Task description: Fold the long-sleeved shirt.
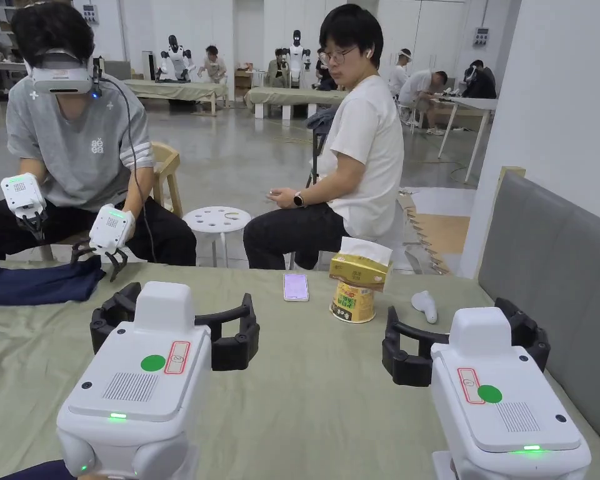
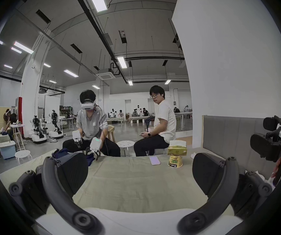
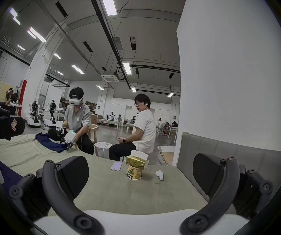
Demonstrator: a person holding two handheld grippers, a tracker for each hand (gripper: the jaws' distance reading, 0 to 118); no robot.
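A sliver of dark navy cloth, the shirt (image 1: 36, 470), lies at the near left edge of the green-covered table (image 1: 317, 400); it also appears low on the left as the shirt (image 3: 9, 177). My left gripper (image 1: 170, 337) hovers over the table just right of it, open and empty, its jaws wide apart around my left gripper's gap (image 2: 138, 170). My right gripper (image 1: 467, 350) is held level with it farther right, also open with nothing between its jaws, seen again as my right gripper (image 3: 139, 174).
At the table's far side lie a phone (image 1: 295, 287), a noodle cup (image 1: 352, 303) topped by a tissue pack (image 1: 359, 267), and a small white device (image 1: 425, 306). A grey padded panel (image 1: 555, 281) borders the right. Across, a person with grippers works another navy garment (image 1: 36, 282).
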